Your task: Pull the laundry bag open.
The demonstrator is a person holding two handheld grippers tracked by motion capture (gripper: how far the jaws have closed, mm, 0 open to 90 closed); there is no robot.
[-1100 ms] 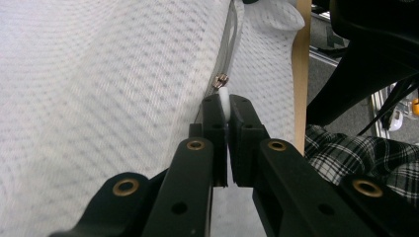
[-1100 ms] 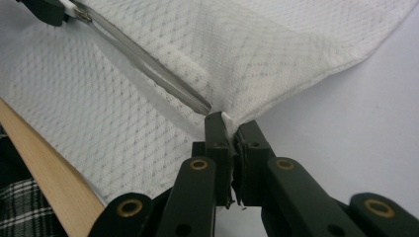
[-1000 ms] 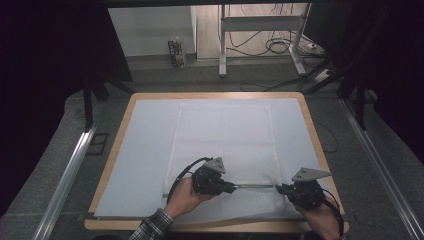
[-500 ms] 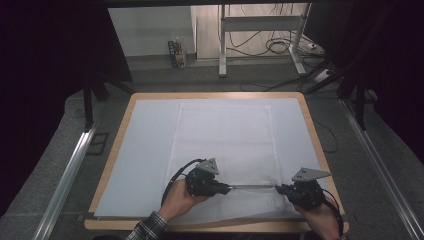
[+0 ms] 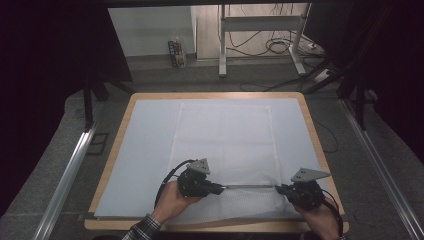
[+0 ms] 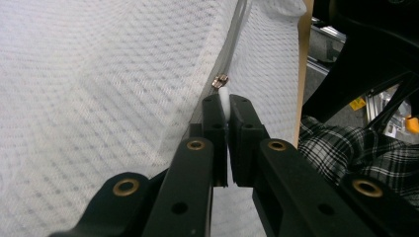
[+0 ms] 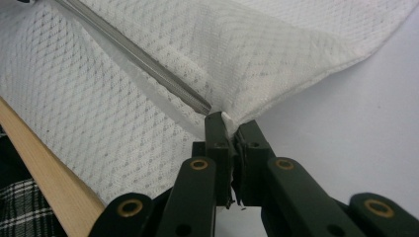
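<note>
Table (image 5: 114,165) wood-rimmed, pale-topped; white mesh cloth (image 5: 225,135) spread; dark room.

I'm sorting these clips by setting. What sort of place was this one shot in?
Probably a lab or workshop recording station, not a home: a wood-edged table with a white cover laid flat, metal rails along both sides, dark screens around it, and loose cables on the floor behind.

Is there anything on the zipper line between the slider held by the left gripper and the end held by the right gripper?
Nothing visible. The zipper runs bare from the left gripper to the right gripper.
</note>
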